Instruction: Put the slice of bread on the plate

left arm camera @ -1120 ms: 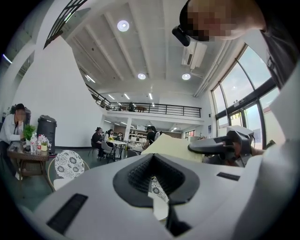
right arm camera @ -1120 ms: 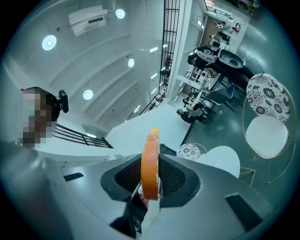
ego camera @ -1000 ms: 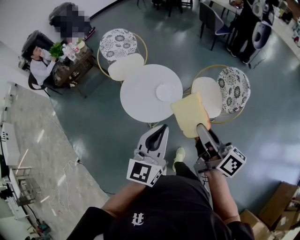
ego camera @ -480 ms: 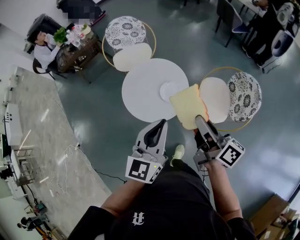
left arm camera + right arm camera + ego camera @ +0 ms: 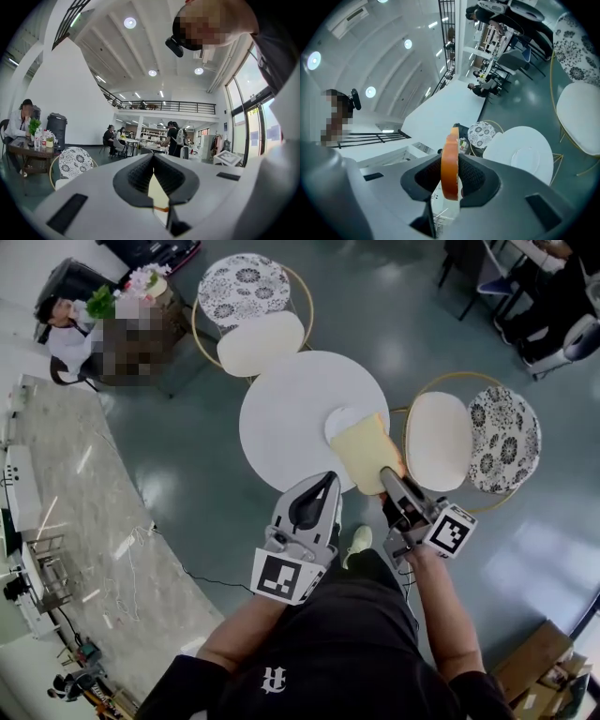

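A pale yellow slice of bread (image 5: 364, 451) with an orange-brown crust (image 5: 450, 161) stands on edge between the jaws of my right gripper (image 5: 386, 480), which is shut on it. In the head view the slice hangs over the near right part of the round white table (image 5: 286, 418) and covers part of the small white plate (image 5: 337, 418). The right gripper view shows the plate (image 5: 526, 156) bare on the table (image 5: 508, 138), ahead and to the right of the slice. My left gripper (image 5: 328, 480) is shut and holds nothing, just short of the table's near edge; its tips (image 5: 153, 157) meet.
Two gold-framed chairs flank the table: one behind it (image 5: 260, 341), one to its right (image 5: 441, 439). A person sits at a low table with flowers (image 5: 131, 306) at the upper left. A marble counter (image 5: 56, 484) runs along the left. Cardboard boxes (image 5: 539, 662) lie at the lower right.
Both grippers have moved forward and down toward the table. The bread, earlier beside the right chair's seat, now overlaps the plate in the head view.
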Demonstrator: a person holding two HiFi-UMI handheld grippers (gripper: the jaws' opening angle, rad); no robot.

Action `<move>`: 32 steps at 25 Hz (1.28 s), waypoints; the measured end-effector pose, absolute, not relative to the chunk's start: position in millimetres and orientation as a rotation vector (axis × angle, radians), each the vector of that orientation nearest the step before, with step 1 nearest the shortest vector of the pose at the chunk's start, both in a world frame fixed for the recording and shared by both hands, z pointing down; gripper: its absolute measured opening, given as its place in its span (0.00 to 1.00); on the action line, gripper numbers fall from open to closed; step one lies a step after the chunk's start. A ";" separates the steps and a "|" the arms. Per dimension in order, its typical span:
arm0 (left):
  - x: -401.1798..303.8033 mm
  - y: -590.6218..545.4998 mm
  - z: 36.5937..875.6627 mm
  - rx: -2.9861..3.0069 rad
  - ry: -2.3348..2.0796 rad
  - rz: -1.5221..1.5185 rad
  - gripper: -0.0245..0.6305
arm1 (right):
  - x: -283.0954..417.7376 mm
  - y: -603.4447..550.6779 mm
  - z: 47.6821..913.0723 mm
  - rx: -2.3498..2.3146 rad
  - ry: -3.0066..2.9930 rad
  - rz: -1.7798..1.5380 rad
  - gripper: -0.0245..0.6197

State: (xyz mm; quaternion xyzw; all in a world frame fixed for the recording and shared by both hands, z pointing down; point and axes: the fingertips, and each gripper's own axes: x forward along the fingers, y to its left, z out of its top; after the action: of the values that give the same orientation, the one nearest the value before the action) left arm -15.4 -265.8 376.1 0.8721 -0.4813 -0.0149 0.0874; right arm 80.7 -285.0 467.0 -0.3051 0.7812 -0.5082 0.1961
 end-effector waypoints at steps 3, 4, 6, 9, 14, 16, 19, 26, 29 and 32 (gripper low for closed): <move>-25.6 -288.3 400.2 2.600 -1.400 -0.025 0.05 | 71.8 -306.4 508.2 -0.855 2.172 -1.488 0.19; -28.8 -295.3 412.9 2.602 -1.388 -0.015 0.05 | 68.6 -313.8 523.7 -0.862 2.170 -1.500 0.19; -33.0 -308.9 440.6 2.602 -1.367 0.002 0.05 | 62.6 -327.8 555.2 -0.882 2.166 -1.521 0.19; -33.4 -326.4 476.9 2.589 -1.345 0.025 0.05 | 55.8 -343.4 596.2 -0.896 2.150 -1.571 0.19; -33.4 -344.6 518.3 2.554 -1.319 0.054 0.05 | 41.9 -362.0 657.2 -0.922 2.156 -1.678 0.19; -35.0 -351.4 529.1 2.543 -1.312 0.065 0.05 | 40.7 -370.2 684.6 -0.990 2.160 -1.731 0.19; -34.0 -357.8 540.1 2.531 -1.302 0.079 0.05 | 43.8 -380.0 708.5 -1.067 2.149 -1.783 0.19; -29.1 -365.4 556.0 2.529 -1.279 0.108 0.05 | 39.4 -386.7 729.4 -1.062 2.106 -1.858 0.19; -31.3 -367.3 559.2 2.523 -1.281 0.116 0.05 | 39.2 -388.1 738.3 -1.101 2.109 -1.877 0.19; -35.8 -370.8 561.5 2.513 -1.286 0.115 0.05 | 39.5 -391.2 743.4 -1.182 2.156 -1.863 0.19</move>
State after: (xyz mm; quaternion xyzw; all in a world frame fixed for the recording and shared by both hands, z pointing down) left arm -35.8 -370.8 561.5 0.8784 -0.4494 0.0401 0.1575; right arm 39.5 -391.2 743.4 -0.3831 0.6987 -0.6035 0.0284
